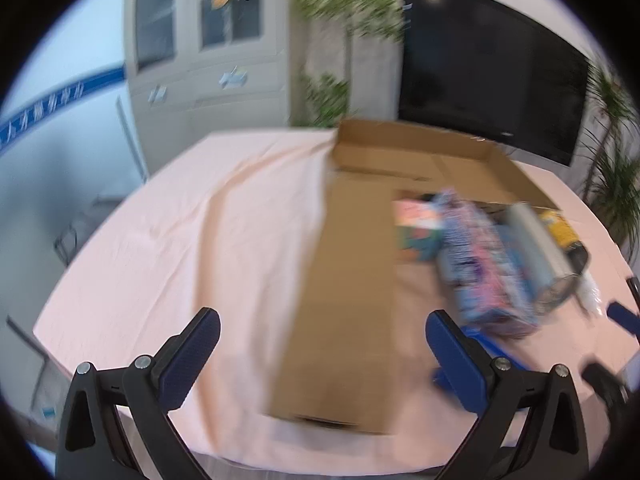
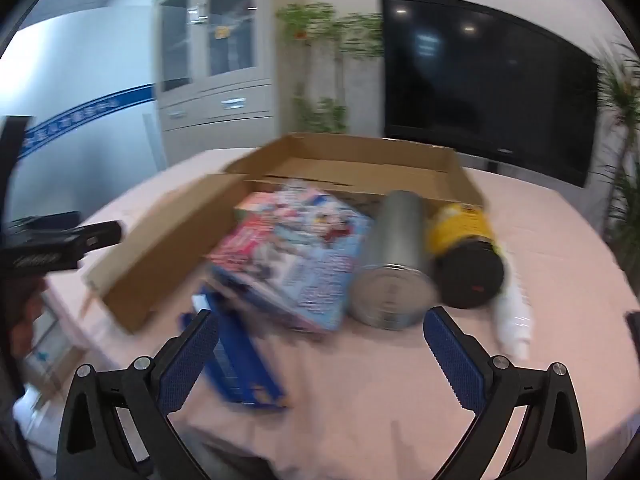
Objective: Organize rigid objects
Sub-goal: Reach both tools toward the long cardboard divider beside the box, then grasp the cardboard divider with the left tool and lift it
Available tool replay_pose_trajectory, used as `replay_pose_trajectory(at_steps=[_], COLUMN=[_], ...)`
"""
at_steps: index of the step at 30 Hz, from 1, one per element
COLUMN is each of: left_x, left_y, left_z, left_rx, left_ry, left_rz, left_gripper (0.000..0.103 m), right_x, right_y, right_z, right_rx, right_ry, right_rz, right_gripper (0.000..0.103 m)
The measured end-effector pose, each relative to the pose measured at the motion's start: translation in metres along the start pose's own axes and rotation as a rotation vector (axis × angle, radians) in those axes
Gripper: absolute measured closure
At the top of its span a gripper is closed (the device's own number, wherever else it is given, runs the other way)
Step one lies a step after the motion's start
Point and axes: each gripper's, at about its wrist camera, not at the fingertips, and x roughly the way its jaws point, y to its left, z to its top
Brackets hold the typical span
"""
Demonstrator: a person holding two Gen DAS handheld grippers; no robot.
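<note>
With both tongs spread and empty, you should square your right tongs [image 2: 320, 334] around the silver can [image 2: 394, 268] before pinching.

Round table [image 1: 160, 240] covered by pink cloth; grey glass-door cabinet [image 1: 204, 52] set against back wall; large dark screen [image 2: 488, 96] mounted beside it; trailing green plants [image 2: 332, 32] hung between
</note>
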Motion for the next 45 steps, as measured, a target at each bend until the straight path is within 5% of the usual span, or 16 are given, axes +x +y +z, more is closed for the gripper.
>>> replay_pose_trajectory(at_steps=[3, 7, 11, 13, 16, 19, 28, 34, 42, 45], left_x=[0.032, 0.065, 0.064, 0.056, 0.055, 0.062, 0.087, 0.093, 0.075, 0.068], left_y=[0.026, 0.024, 0.009, 0.004, 0.012, 0.026, 0.056, 0.045, 0.045, 0.065], left_z=[0.001, -0.005, -0.018, -0.023, -0.026, -0.025, -0.034, -0.035, -0.022, -0.022], left_rx=[-0.051, -0.114, -0.113, -0.09, -0.146, -0.2, -0.319, -0.286, -0.234, -0.269], left_ry=[0.105, 0.231, 0.293, 0.286, 0.269, 0.262, 0.301, 0.326, 0.302, 0.258], left_rz=[-0.139, -0.386, -0.66, -0.731, -0.79, -0.762, -0.811, -0.881, -0.976, -0.912], left_gripper=[0.001, 0.009, 0.014, 0.014, 0.014, 0.014, 0.014, 0.014, 0.014, 0.013], right_x=[0.012, 0.037, 0.064, 0.071, 0.074, 0.081, 0.108, 0.109, 0.114, 0.11], right_y=[0.053, 0.108, 0.136, 0.14, 0.14, 0.15, 0.167, 0.185, 0.144, 0.123], right_z=[0.007, 0.018, 0.026, 0.028, 0.03, 0.026, 0.038, 0.033, 0.033, 0.035], right_rx=[-0.12, -0.164, -0.16, -0.162, -0.151, -0.181, -0.167, -0.224, -0.01, 0.135], right_ry=[0.039, 0.104, 0.179, 0.2, 0.26, 0.277, 0.338, 0.333, 0.332, 0.308], right_rz=[0.18, 0.275, 0.273, 0.244, 0.193, 0.146, 0.177, 0.126, 0.185, 0.304], right_gripper=[0.0, 0.0, 0.0, 0.001, 0.001, 0.001, 0.006, 0.004, 0.016, 0.016])
